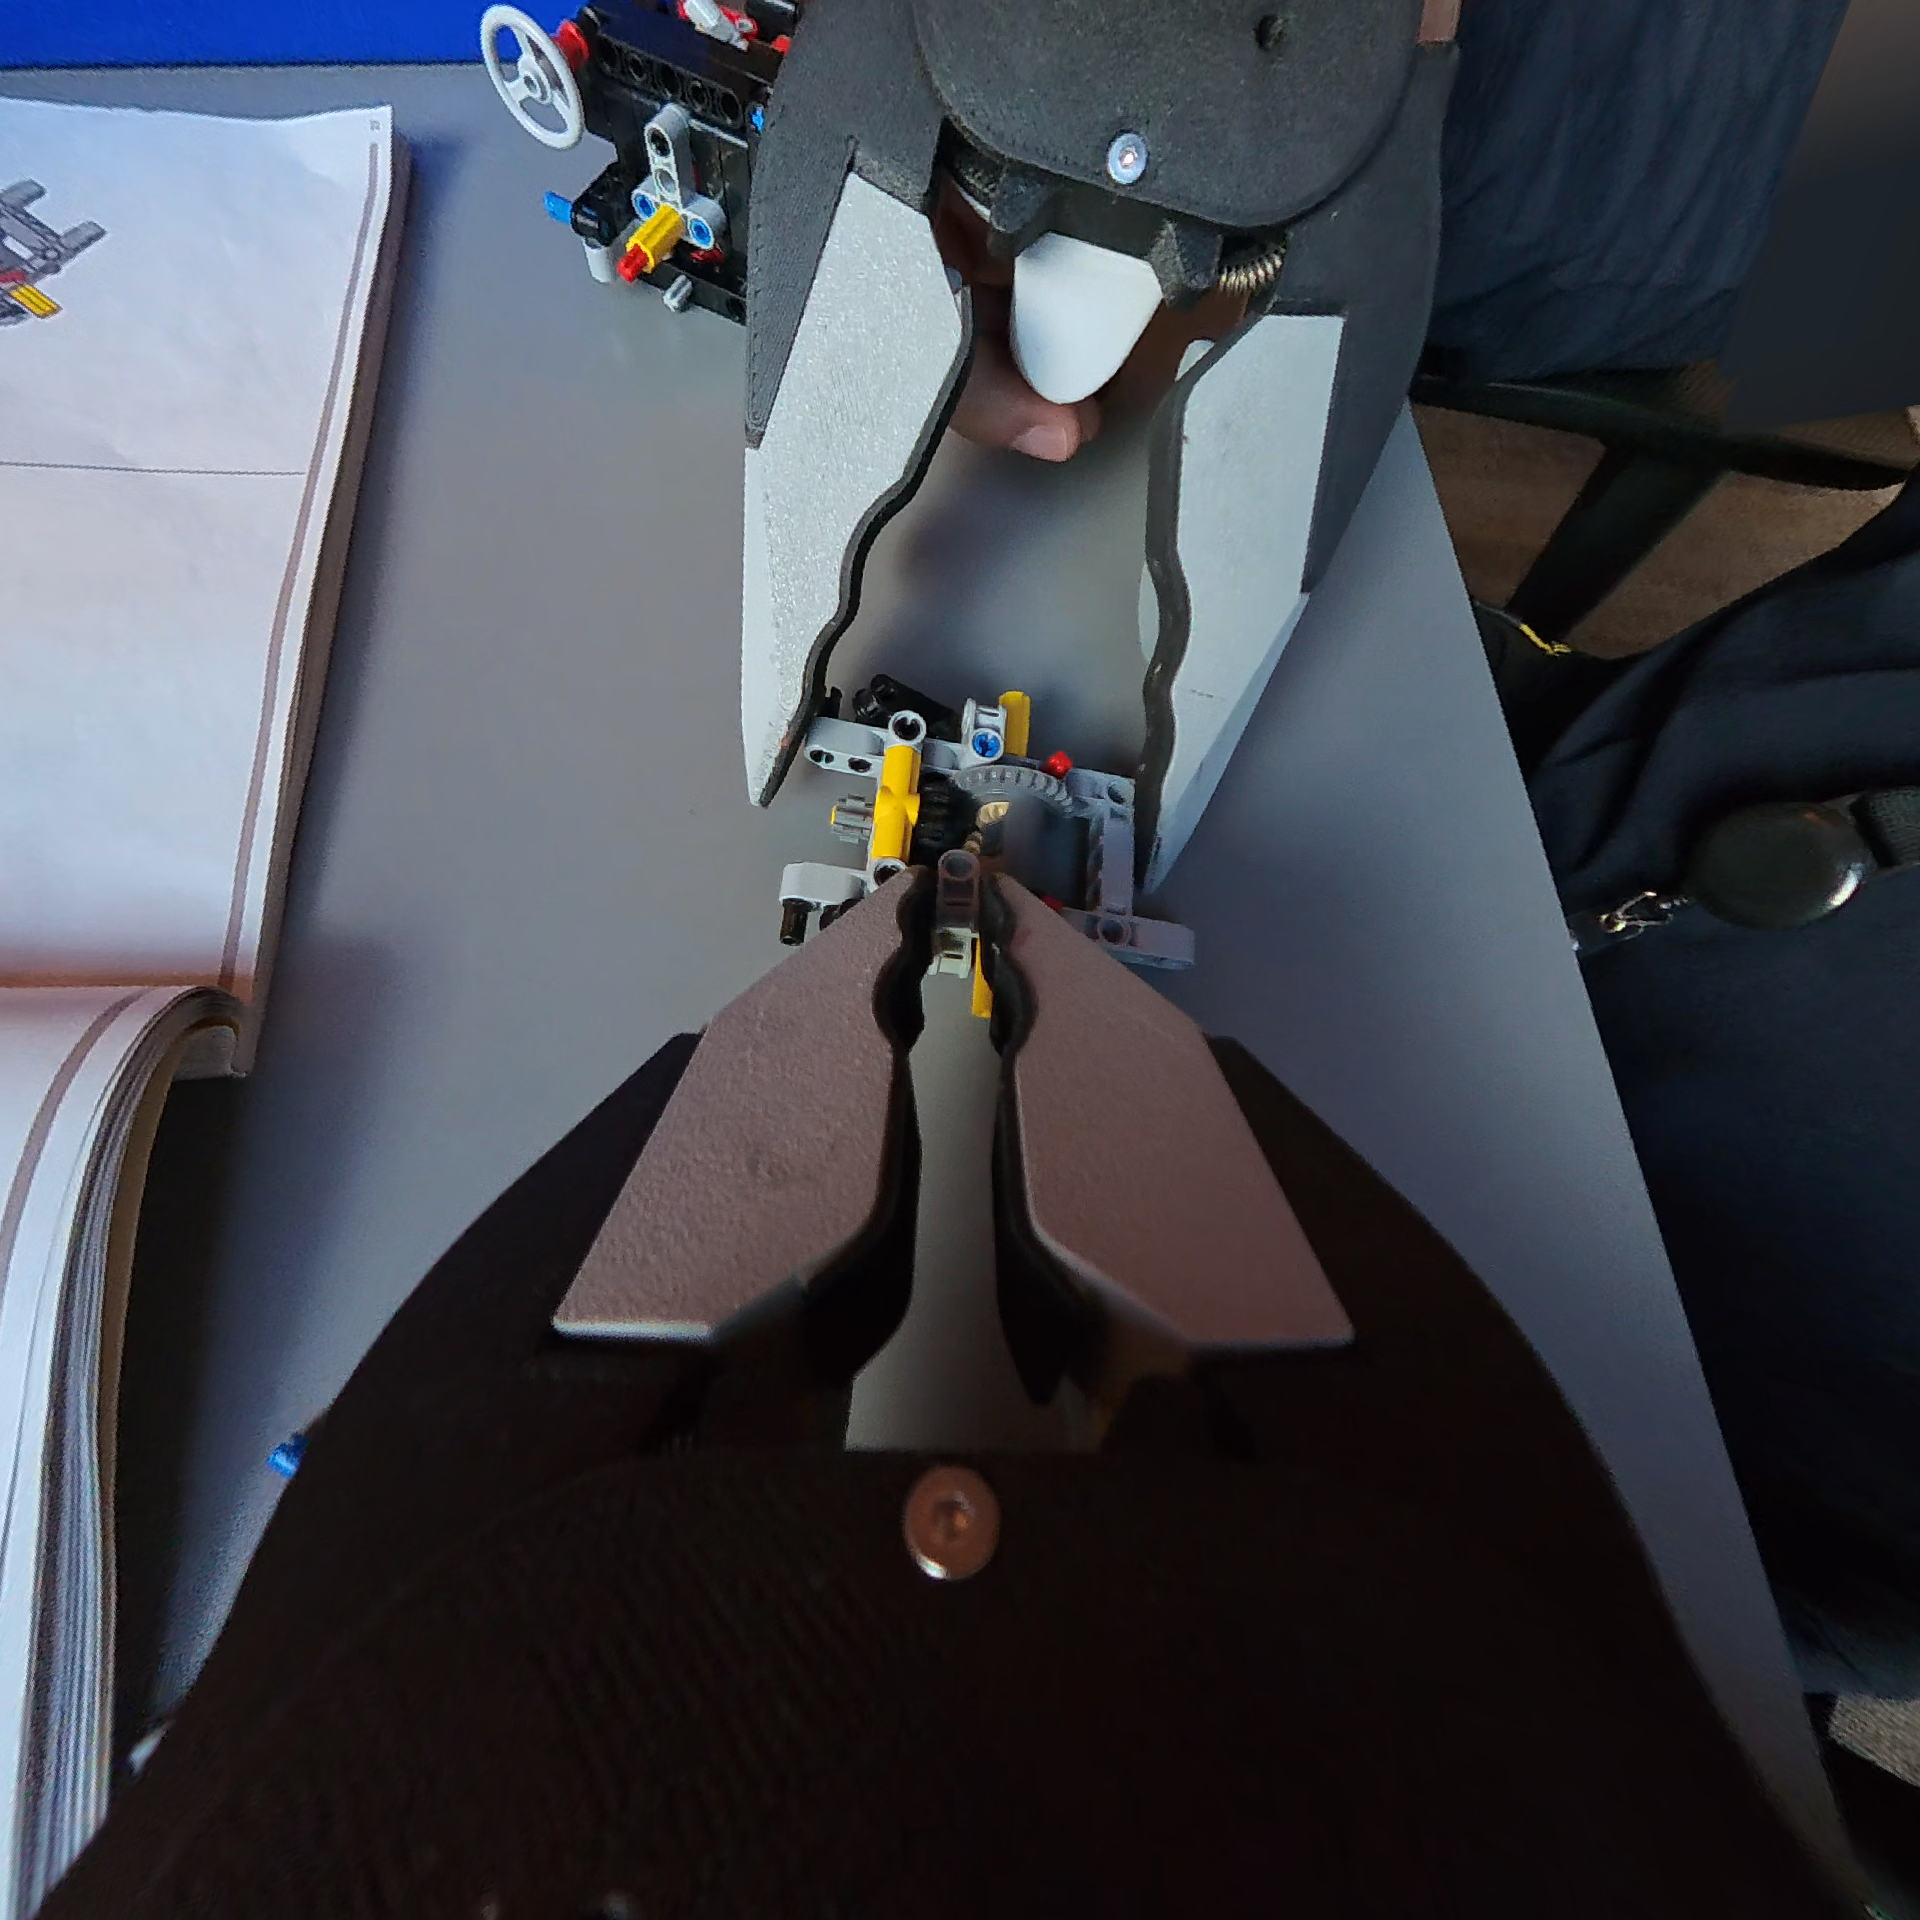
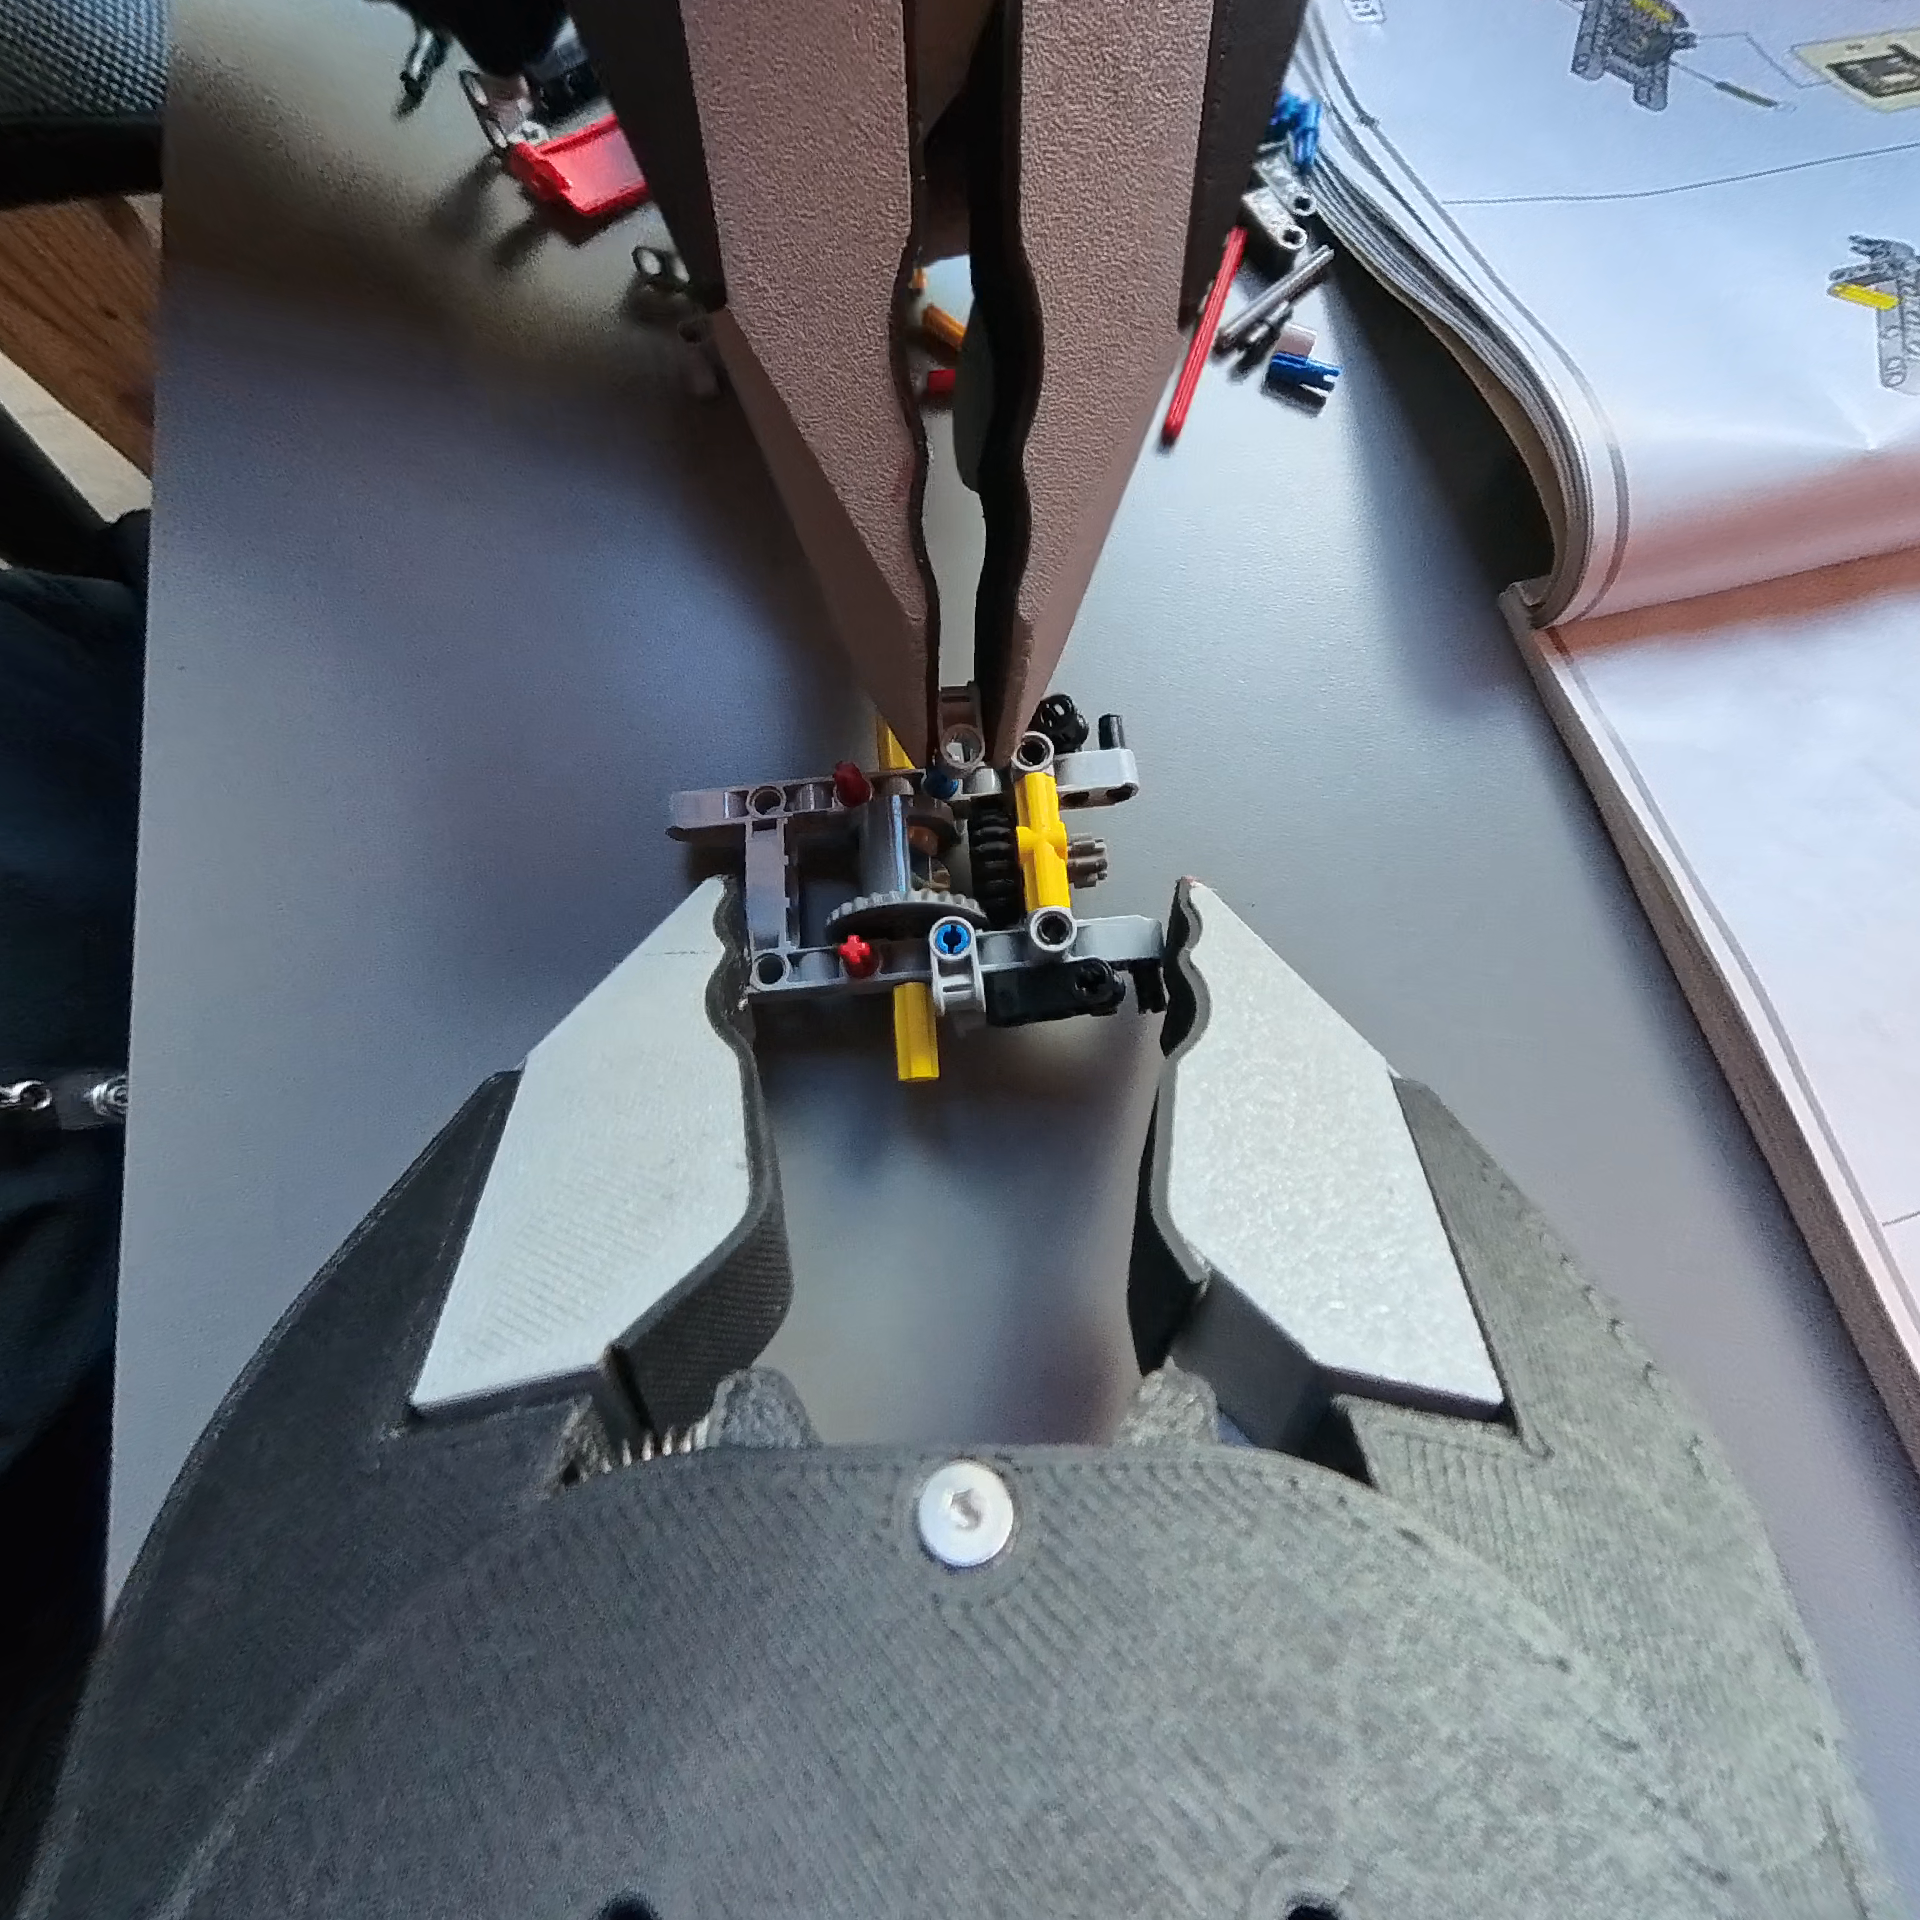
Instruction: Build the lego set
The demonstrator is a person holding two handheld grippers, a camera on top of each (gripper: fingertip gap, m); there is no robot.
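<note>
Left tongs: the left gripper [image 1: 954, 925] was seen nearly closed, its brown fingers [image 1: 821, 997] pinching a small grey connector [image 1: 956, 883] at the near edge of a gear assembly [image 1: 987, 821]. The connector was pressed from both sides.

Right tongs: the right gripper [image 2: 956, 935] was spread wide, its pale fingertips [image 2: 665, 966] set at either end of the gear assembly [image 2: 914, 883] — the 9 o'clock tip lay against the grey frame, the 3 o'clock tip just beside the black end piece. Whether both pads pressed could not be told.

Assembly place: it rested on the grey table [image 1: 520, 727], between the two grippers, which faced each other.

Long axis: in the right wrist view it ran from 9 to 3 o'clock, across the open jaws; a yellow axle [image 2: 914, 1029] pointed toward 6 o'clock.

Only in the left wrist view: a larger black model with a white wheel [image 1: 532, 88] at 11 o'clock, and a fingertip [image 1: 1039, 431] behind the right gripper.

Only in the right wrist view: loose parts at 12 o'clock — a red piece [image 2: 577, 171], a red rod [image 2: 1205, 332], blue pins [image 2: 1299, 374].

Both views: an open instruction booklet [image 1: 156, 520] lay beside the work.
</note>
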